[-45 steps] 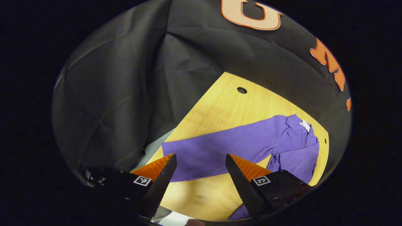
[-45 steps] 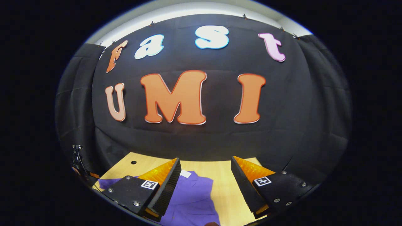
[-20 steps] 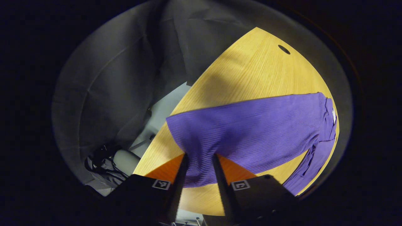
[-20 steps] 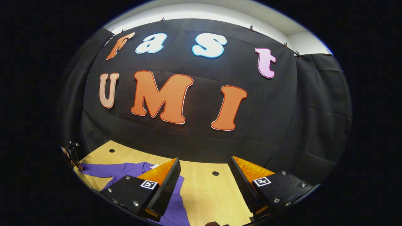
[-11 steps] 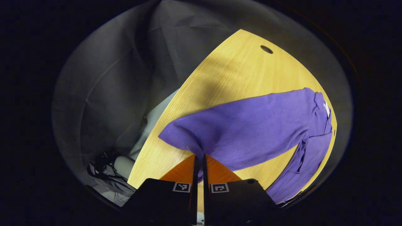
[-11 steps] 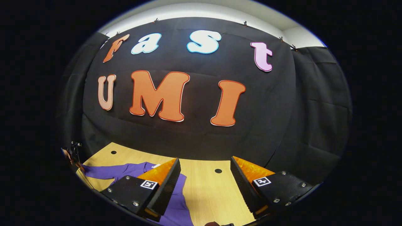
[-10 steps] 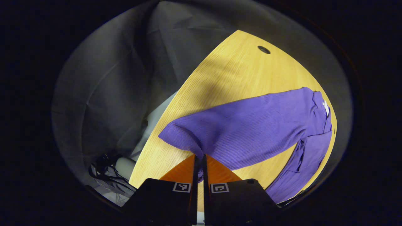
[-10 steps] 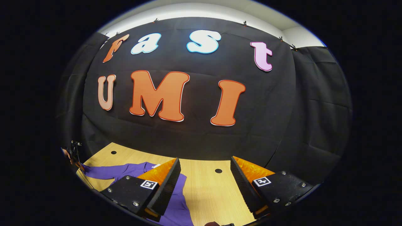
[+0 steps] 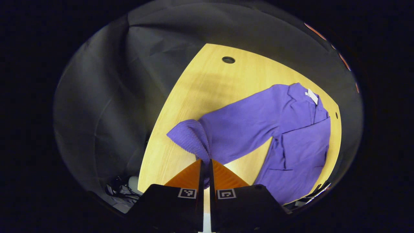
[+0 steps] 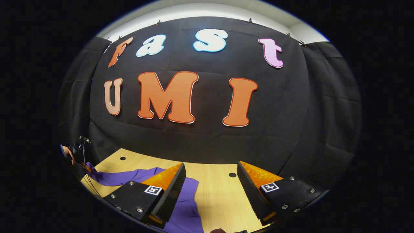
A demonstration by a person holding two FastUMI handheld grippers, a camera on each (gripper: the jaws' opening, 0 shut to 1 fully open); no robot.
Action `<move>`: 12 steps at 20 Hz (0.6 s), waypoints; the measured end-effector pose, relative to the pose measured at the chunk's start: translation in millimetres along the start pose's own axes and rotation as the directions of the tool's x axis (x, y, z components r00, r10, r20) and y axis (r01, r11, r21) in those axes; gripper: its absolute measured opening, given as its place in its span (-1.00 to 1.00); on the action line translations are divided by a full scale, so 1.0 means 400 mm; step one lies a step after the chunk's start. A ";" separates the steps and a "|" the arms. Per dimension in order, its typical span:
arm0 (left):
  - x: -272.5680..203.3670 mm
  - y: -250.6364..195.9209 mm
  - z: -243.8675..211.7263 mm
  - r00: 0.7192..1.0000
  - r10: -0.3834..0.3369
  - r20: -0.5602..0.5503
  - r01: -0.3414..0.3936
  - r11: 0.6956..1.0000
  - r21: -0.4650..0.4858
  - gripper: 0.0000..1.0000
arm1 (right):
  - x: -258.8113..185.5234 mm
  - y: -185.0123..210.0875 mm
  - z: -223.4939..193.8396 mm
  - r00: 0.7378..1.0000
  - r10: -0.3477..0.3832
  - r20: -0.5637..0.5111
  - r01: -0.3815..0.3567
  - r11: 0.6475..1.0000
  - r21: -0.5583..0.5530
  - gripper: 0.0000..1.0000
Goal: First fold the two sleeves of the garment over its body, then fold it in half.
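Note:
A purple ribbed garment [image 9: 291,139] lies on the wooden table [image 9: 207,84], its collar with a white tag [image 9: 312,96] at the far right. One long sleeve [image 9: 239,129] stretches from the body toward me. My left gripper [image 9: 205,161] is shut on that sleeve's cuff [image 9: 189,137], which is lifted and bunched above the table. In the right gripper view, my right gripper [image 10: 211,181] hangs open above the table [image 10: 220,197], with the garment [image 10: 184,207] under its left finger. The left gripper and a hand [image 10: 72,152] appear at the far left there, holding the sleeve [image 10: 110,178].
The table has round cable holes [image 9: 228,60] near its far edge and another hole [image 10: 232,174] ahead of my right gripper. Black cloth walls close in on the table. Cables and gear [image 9: 121,191] lie on the floor past the table's left edge.
My left gripper closed on the sleeve cuff, then lifted and pulled it toward the garment's body, so the sleeve now bunches. The right gripper stayed open and hardly moved.

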State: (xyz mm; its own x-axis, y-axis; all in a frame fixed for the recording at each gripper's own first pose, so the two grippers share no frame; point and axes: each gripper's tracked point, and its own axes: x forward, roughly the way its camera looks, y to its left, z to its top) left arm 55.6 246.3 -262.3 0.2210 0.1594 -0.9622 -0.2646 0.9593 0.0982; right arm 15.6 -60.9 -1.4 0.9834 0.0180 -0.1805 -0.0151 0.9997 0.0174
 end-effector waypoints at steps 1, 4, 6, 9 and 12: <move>-0.015 -0.033 0.012 1.000 -0.010 0.009 0.010 1.000 0.015 -0.82 | 0.003 -0.005 -0.009 1.000 0.003 -0.004 -0.003 1.000 0.000 0.89; -0.071 -0.132 0.046 0.999 -0.042 0.035 0.039 0.997 0.070 -0.83 | 0.000 -0.023 -0.026 1.000 0.005 -0.011 -0.005 1.000 0.006 0.89; -0.096 -0.198 0.067 0.997 -0.061 0.050 0.055 0.992 0.114 -0.82 | -0.001 -0.039 -0.035 1.000 0.003 -0.013 -0.003 1.000 0.024 0.89; -0.114 -0.296 0.095 0.995 -0.080 0.066 0.068 0.983 0.170 -0.82 | -0.002 -0.065 -0.055 1.000 -0.004 -0.021 0.005 0.999 0.046 0.89; -0.137 -0.393 0.120 0.991 -0.112 0.073 0.094 0.973 0.210 -0.82 | -0.014 -0.095 -0.062 0.999 0.009 -0.040 -0.006 0.998 0.063 0.89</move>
State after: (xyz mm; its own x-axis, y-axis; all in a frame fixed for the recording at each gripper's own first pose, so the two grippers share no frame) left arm 130.2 97.8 -212.9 0.3175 0.0681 -0.9458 -0.0400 0.9975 0.0584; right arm 6.1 -98.5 -25.4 0.9753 0.0271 -0.2191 -0.0096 0.9967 0.0807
